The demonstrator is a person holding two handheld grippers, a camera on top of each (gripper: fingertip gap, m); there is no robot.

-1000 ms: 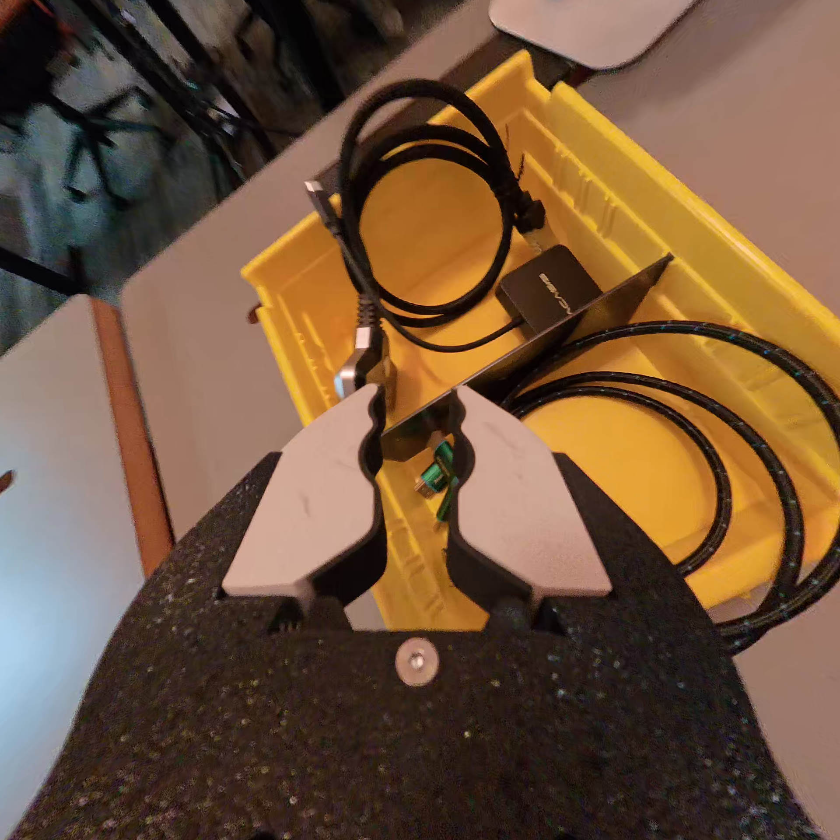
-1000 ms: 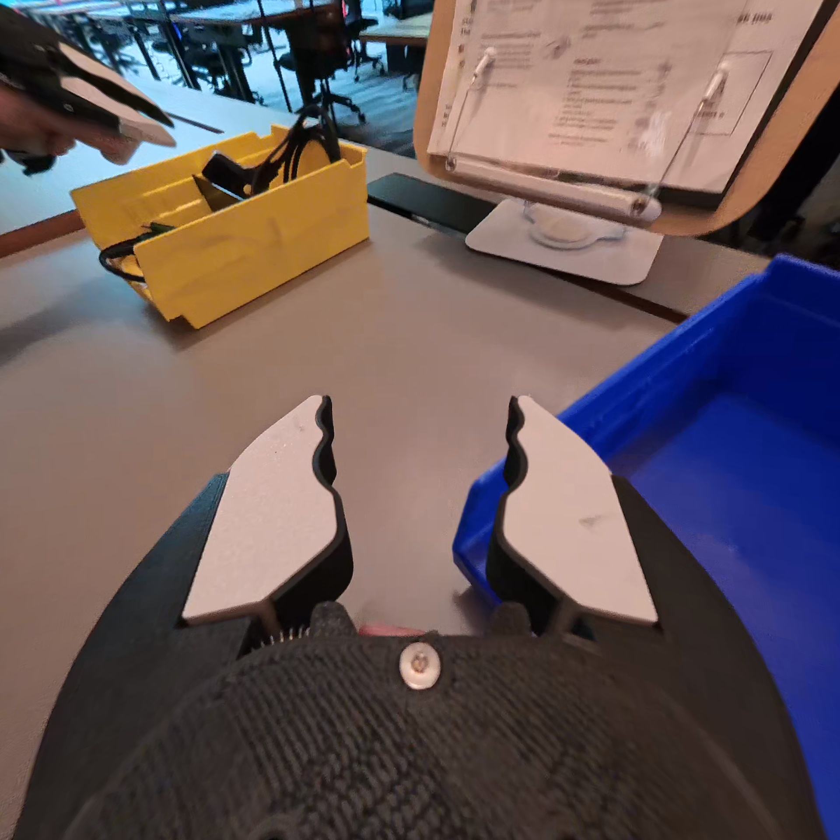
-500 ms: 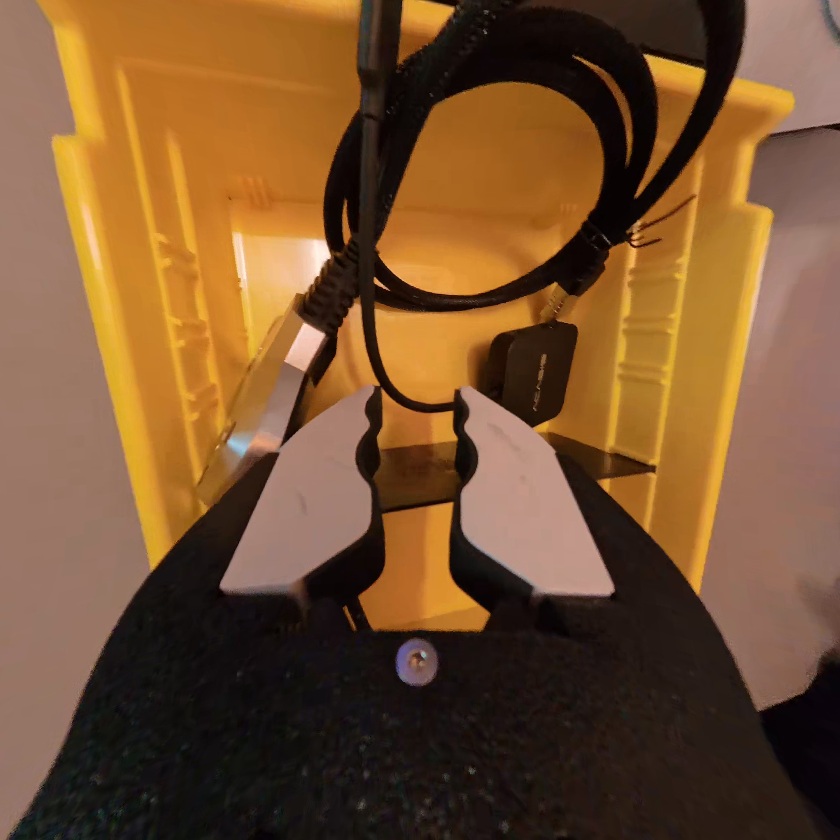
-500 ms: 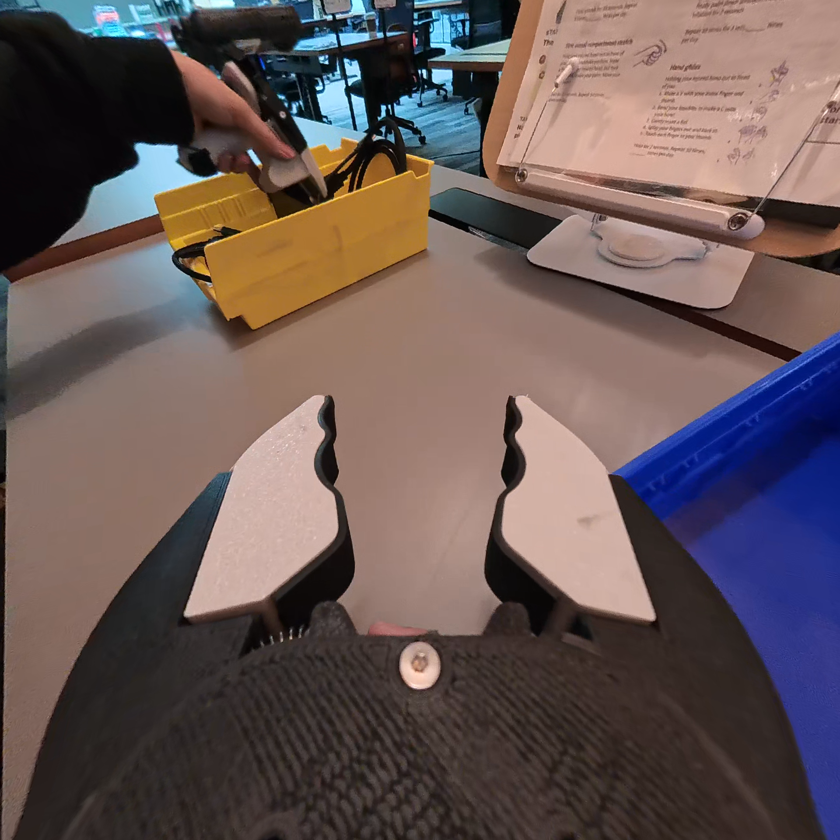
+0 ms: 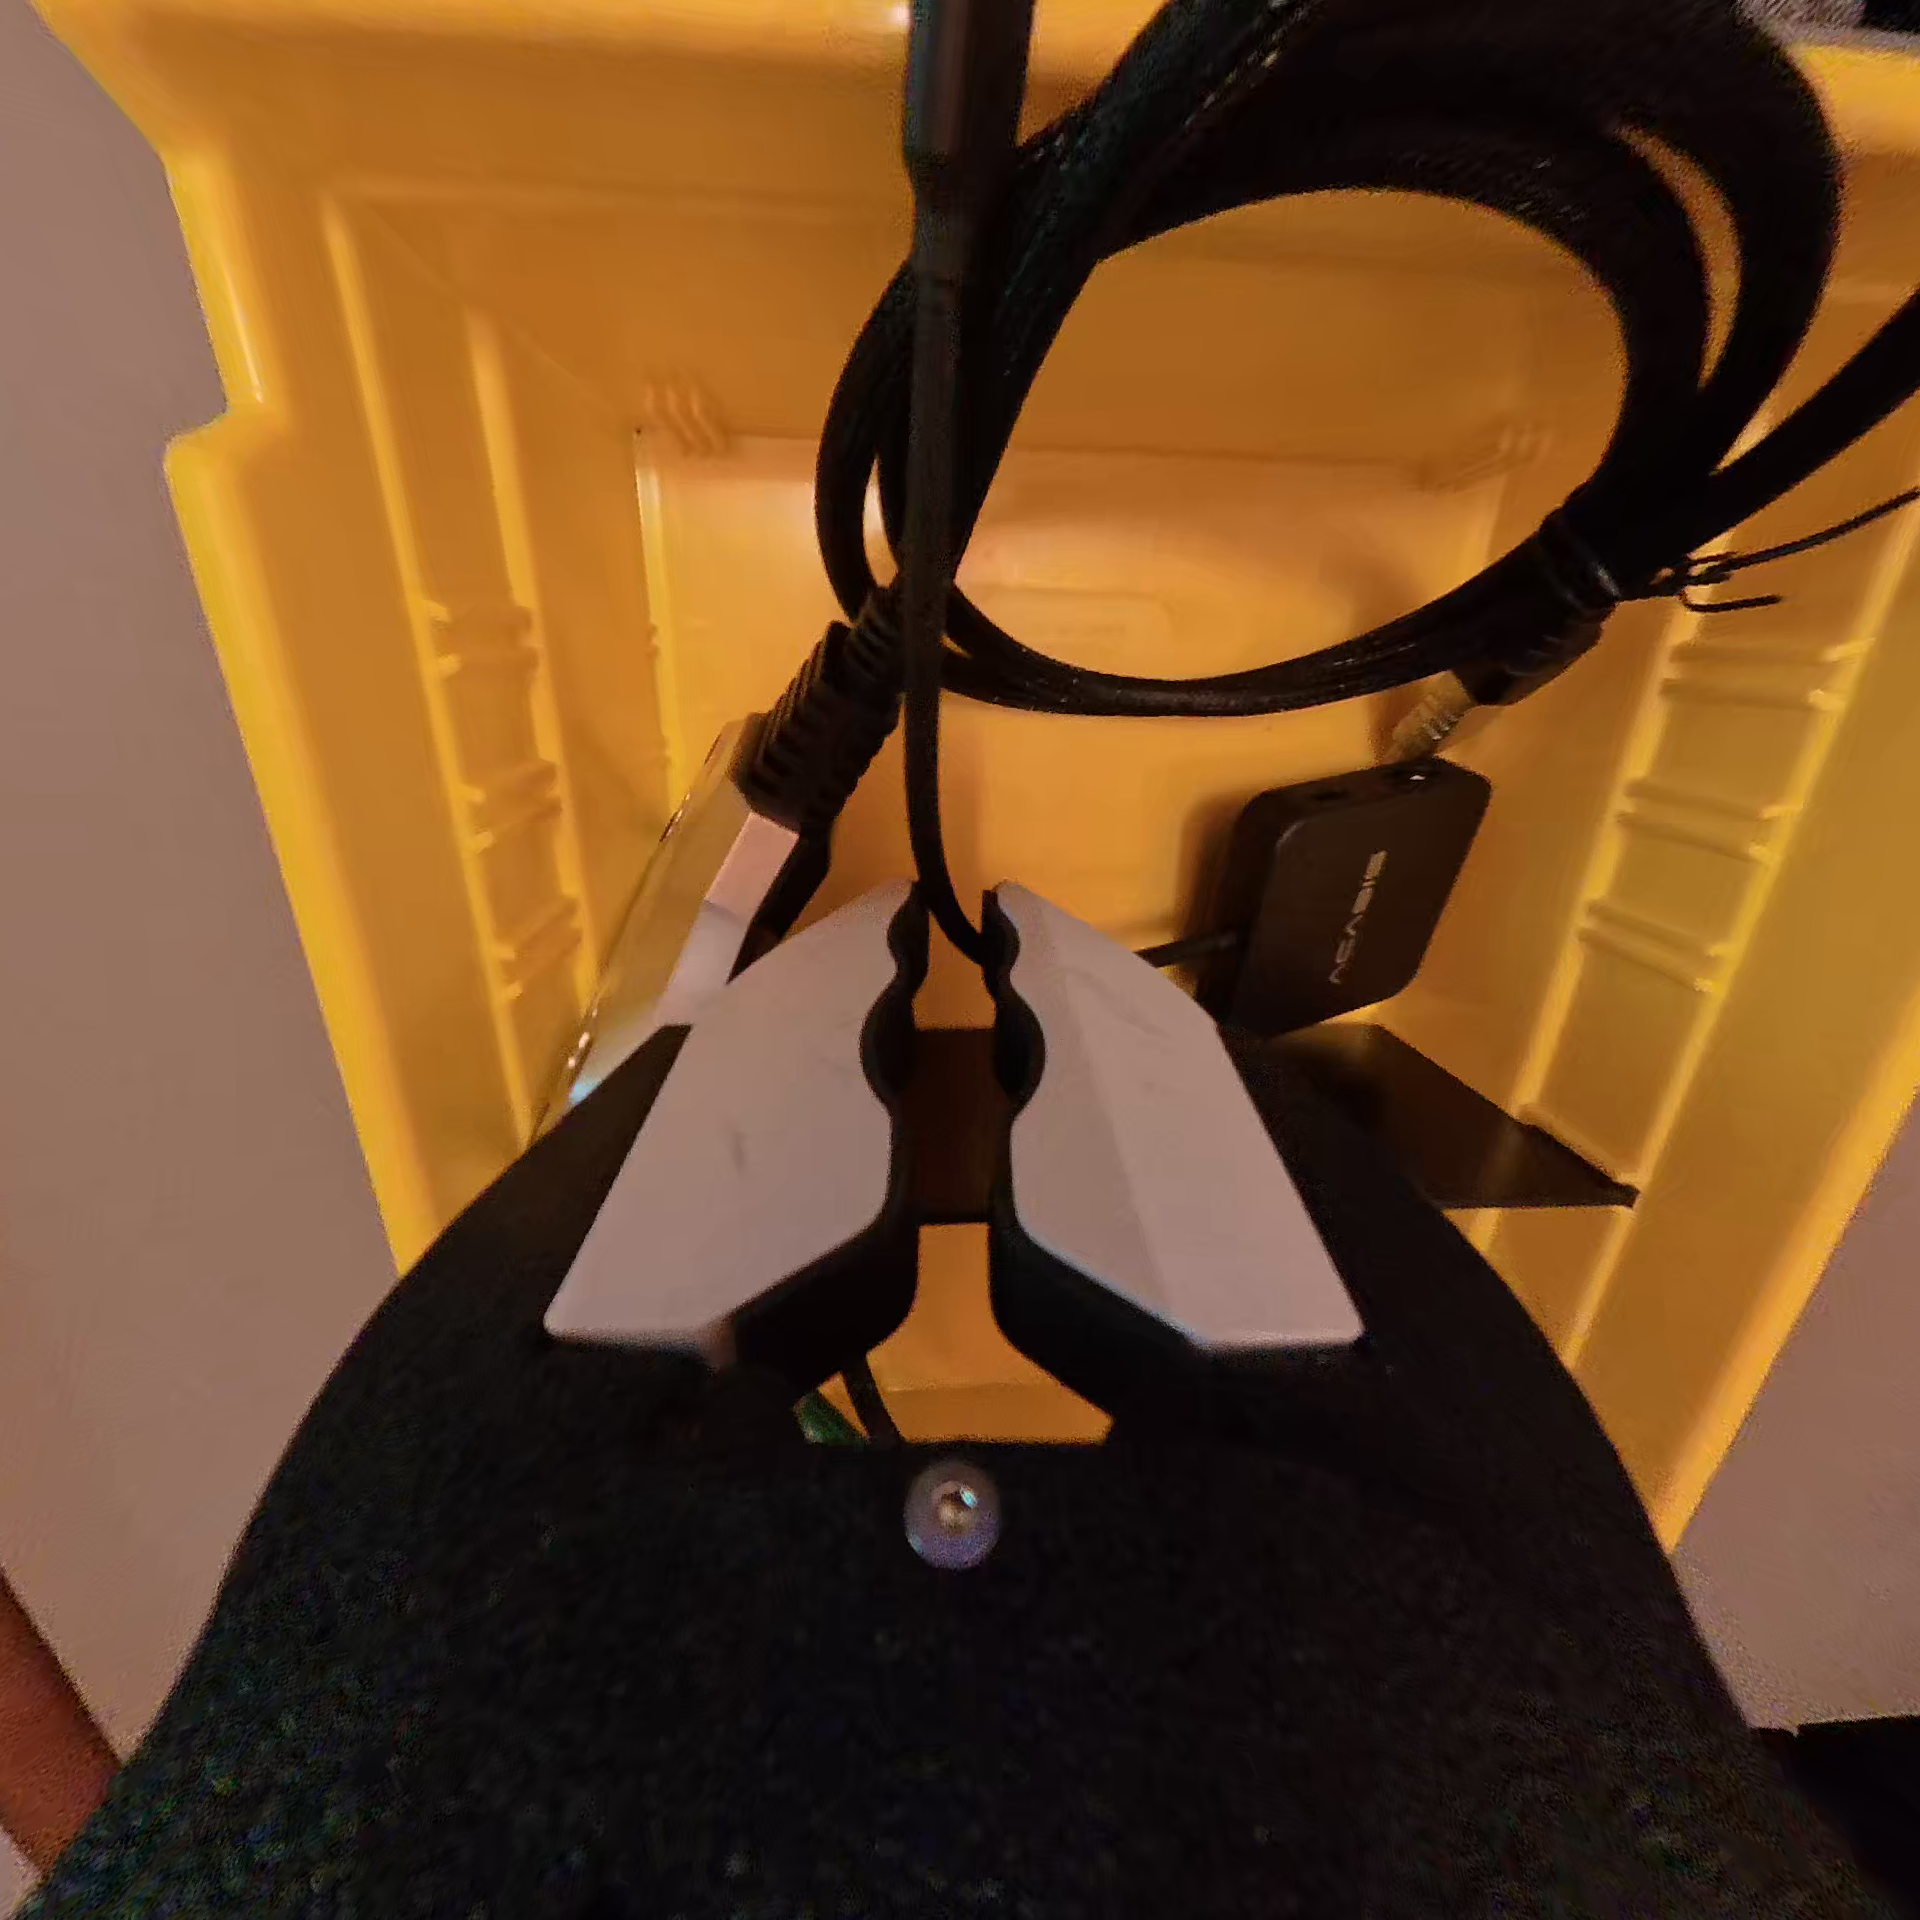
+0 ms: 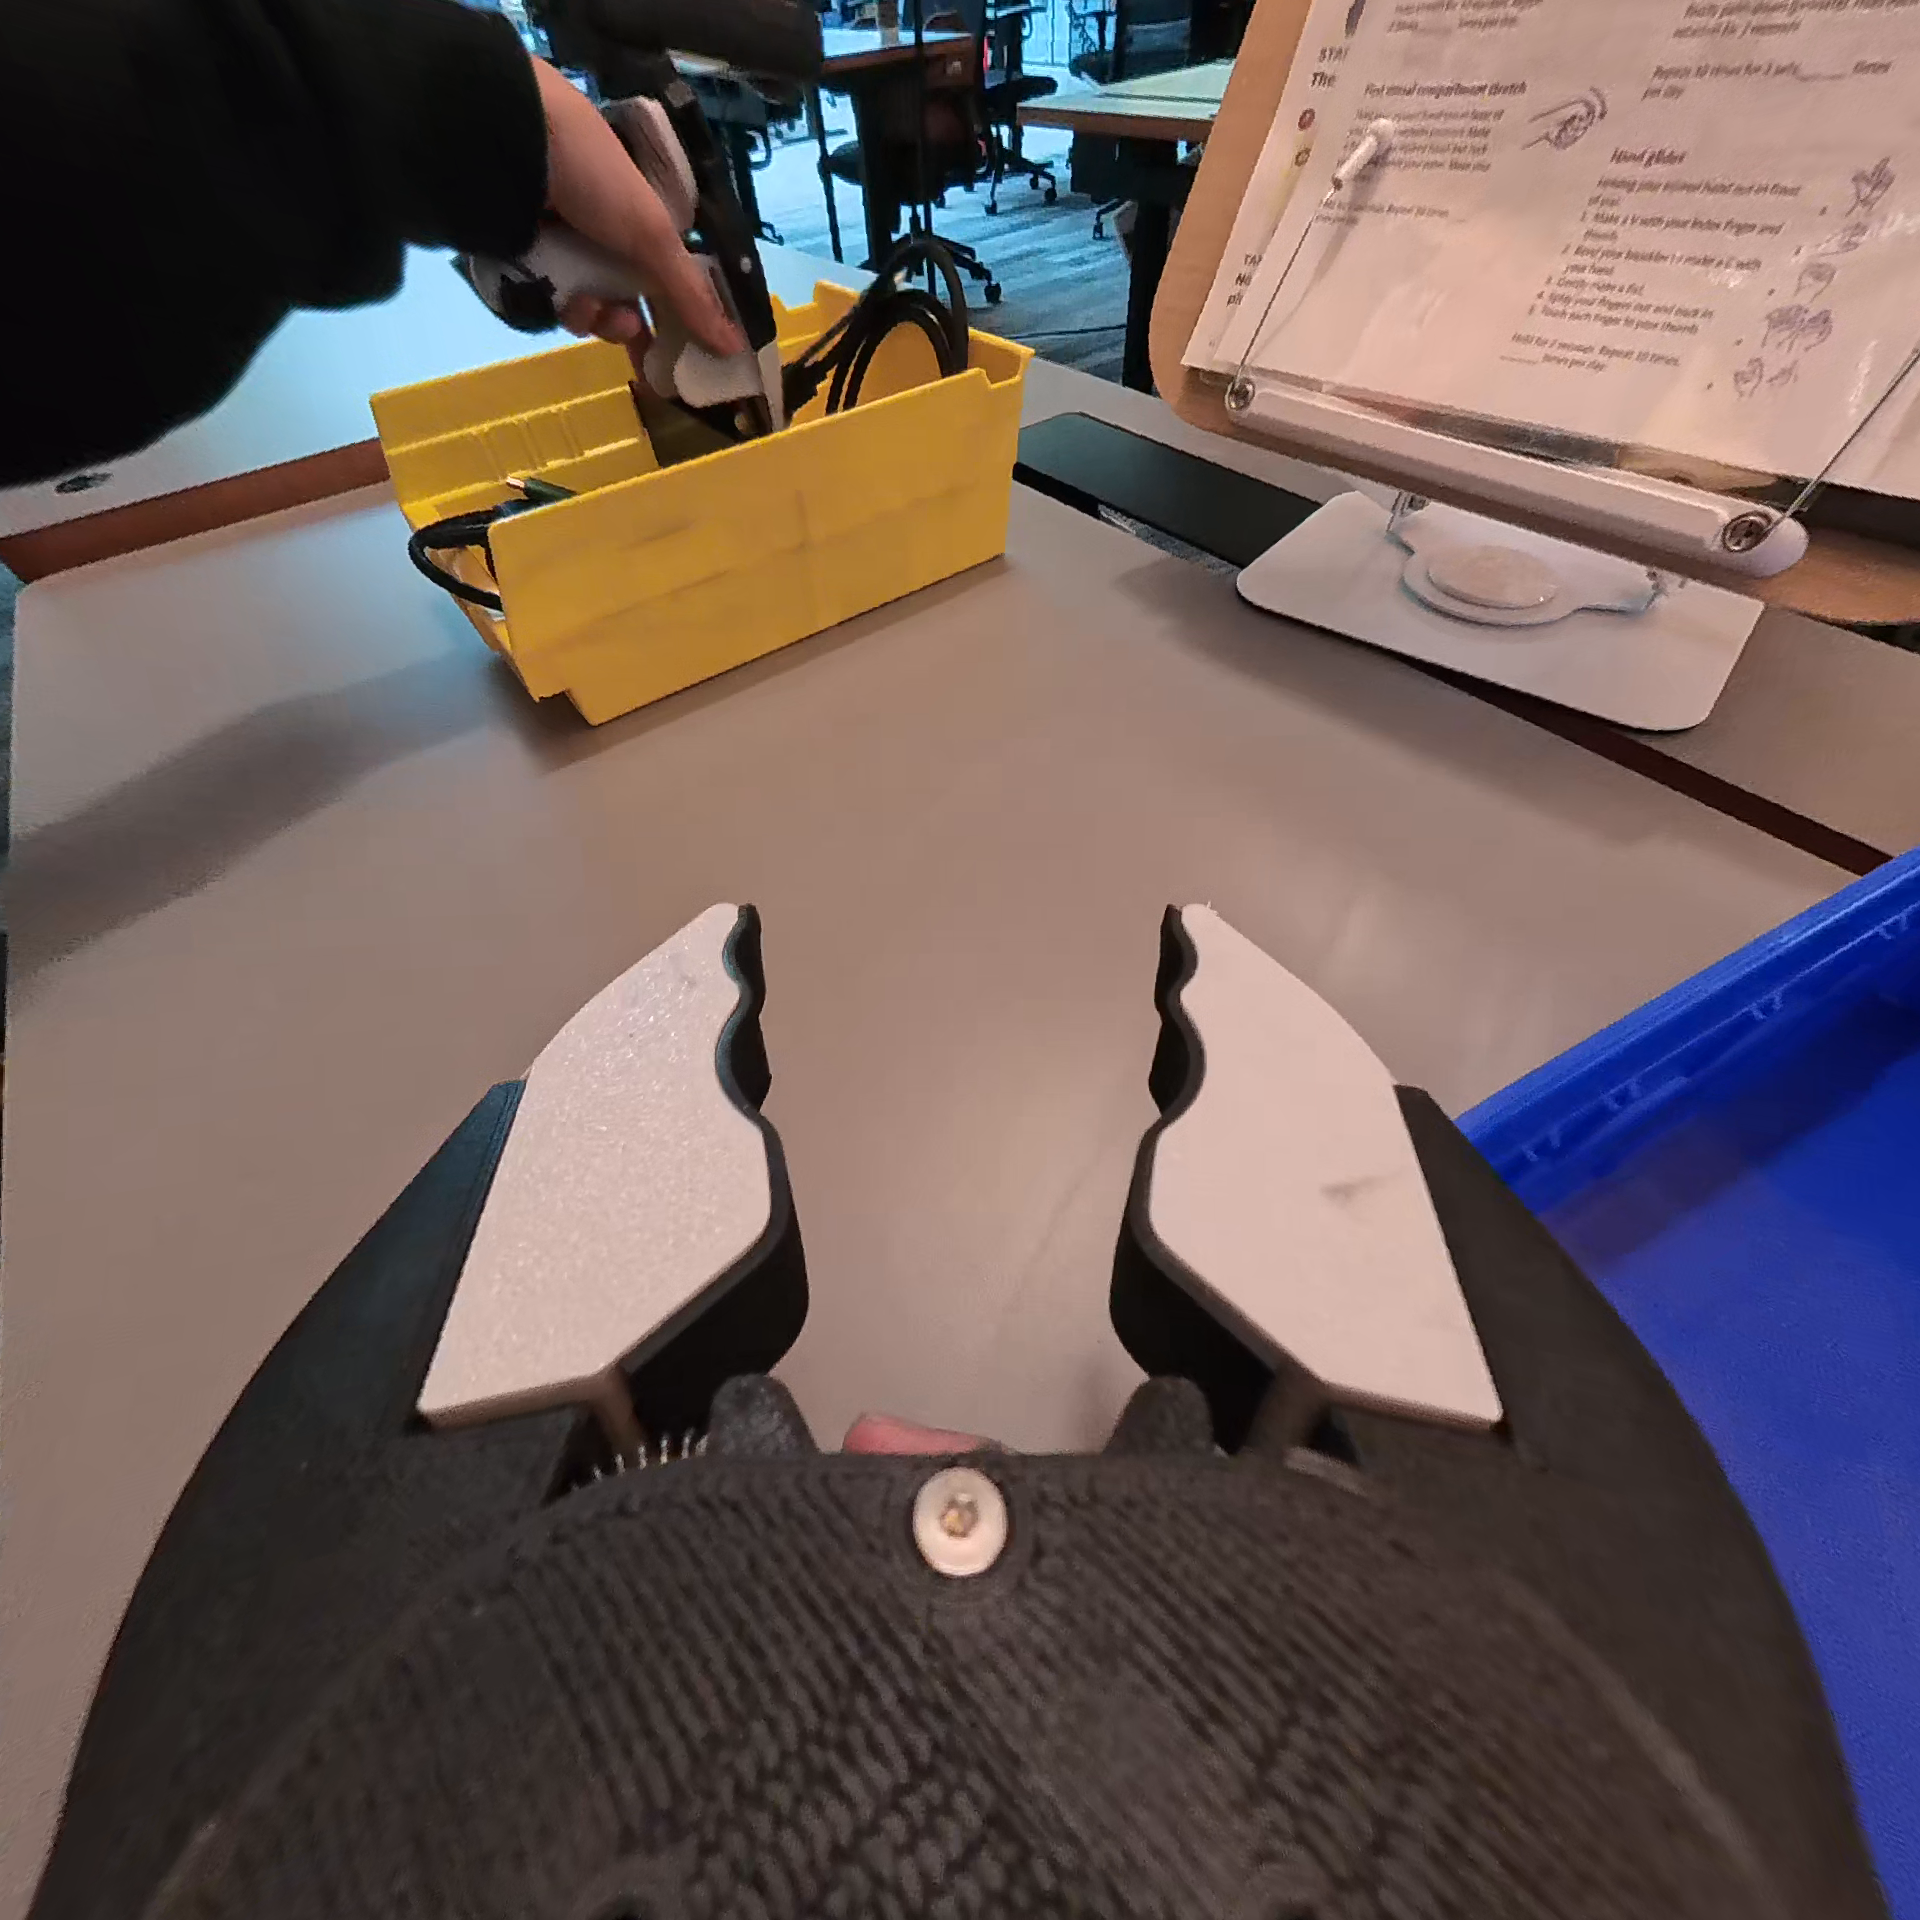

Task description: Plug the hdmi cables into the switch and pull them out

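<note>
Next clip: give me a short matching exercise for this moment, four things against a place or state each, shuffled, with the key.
Things
1. left gripper
2. right gripper
3. coiled black cable
4. blue bin

Places or states
A. wide open above bare table
B. bundled inside the yellow bin
C. at the right edge, beside the right gripper
D. nearly closed around a thin black cord

Pairs: 1-D, 2-A, 3-B, 4-C

Black cable coil (image 5: 1455,312) cut off at top (thin cord's (image 5: 925,623) lower end hidden — behind gripper (image 5: 948,920)).
</note>
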